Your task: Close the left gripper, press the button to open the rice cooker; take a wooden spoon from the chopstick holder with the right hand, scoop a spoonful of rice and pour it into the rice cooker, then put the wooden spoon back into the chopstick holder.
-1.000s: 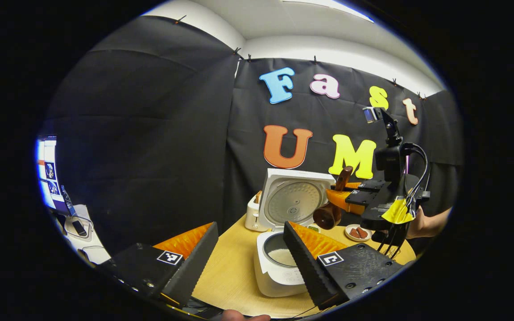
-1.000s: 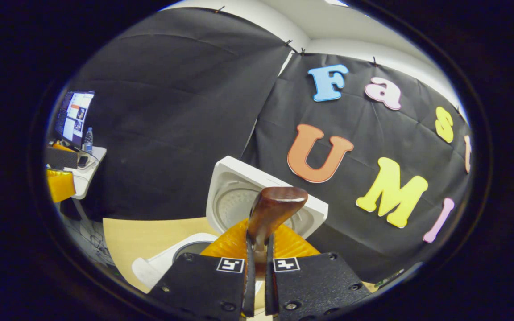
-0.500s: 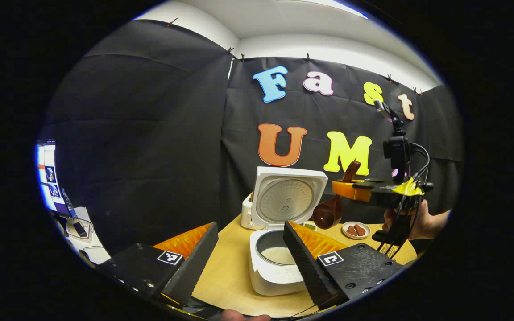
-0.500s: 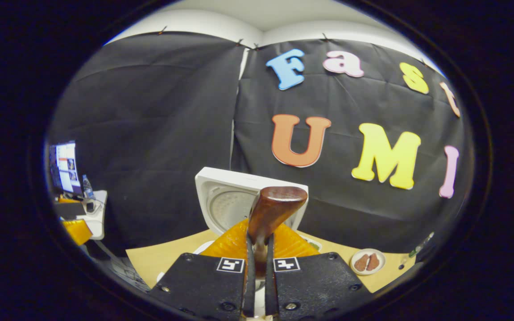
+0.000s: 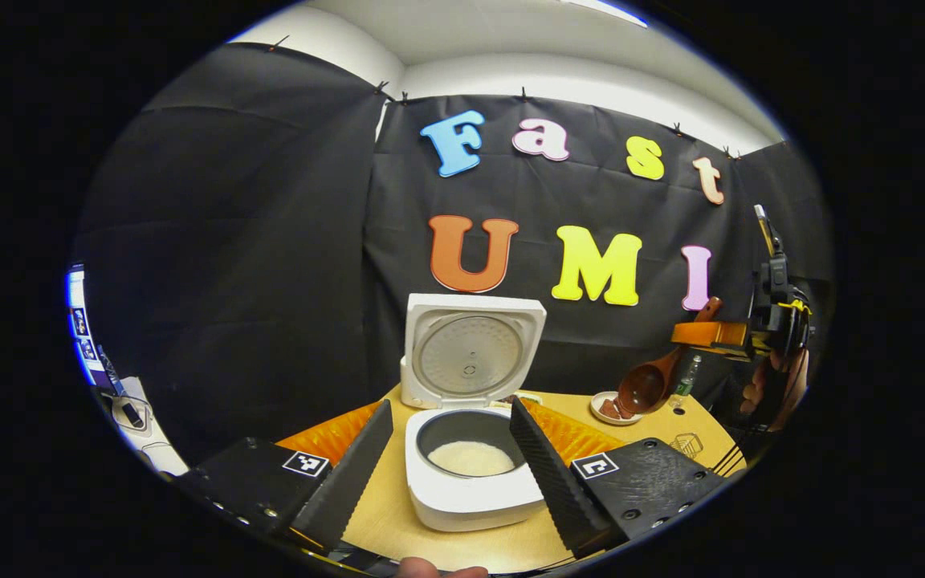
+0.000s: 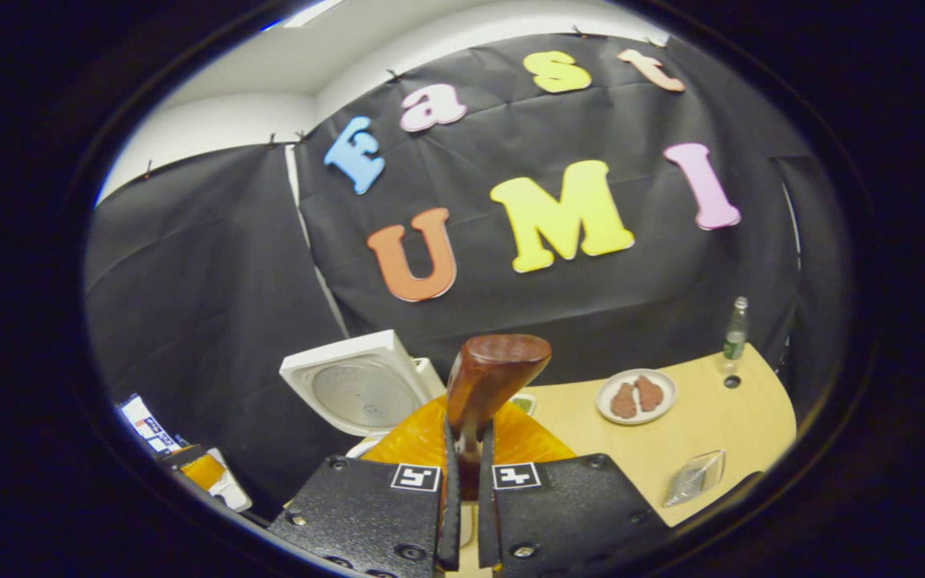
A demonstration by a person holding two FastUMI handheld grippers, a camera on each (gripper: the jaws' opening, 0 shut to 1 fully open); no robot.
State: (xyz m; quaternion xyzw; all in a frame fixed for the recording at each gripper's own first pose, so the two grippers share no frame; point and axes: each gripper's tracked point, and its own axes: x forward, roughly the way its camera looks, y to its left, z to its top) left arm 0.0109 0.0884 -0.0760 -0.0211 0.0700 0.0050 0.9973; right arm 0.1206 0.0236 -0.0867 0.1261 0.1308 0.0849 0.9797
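Note:
The white rice cooker (image 5: 470, 490) stands open on the table, lid (image 5: 470, 353) upright, with white rice in its pot (image 5: 470, 457). My left gripper (image 5: 450, 405) is open, its fingers reaching either side of the cooker from in front, apart from it. Far to the right, my right gripper (image 5: 711, 333) is shut on the handle of the brown wooden spoon (image 5: 655, 377), whose bowl hangs low over the plate. In the right gripper view the spoon handle (image 6: 495, 377) sticks up from the shut right gripper (image 6: 465, 433), with the cooker lid (image 6: 358, 385) to the left.
A small plate (image 6: 635, 395) with brown food sits on the wooden table (image 6: 703, 425). A bottle (image 6: 735, 325) stands at the table's far corner. A wire mesh holder (image 6: 695, 478) is near the right front edge. A hand (image 5: 776, 385) holds the right gripper.
The right gripper has carried the spoon from over the cooker off to the right, toward the plate. The left gripper's view has swung right, bringing the cooker between its fingers.

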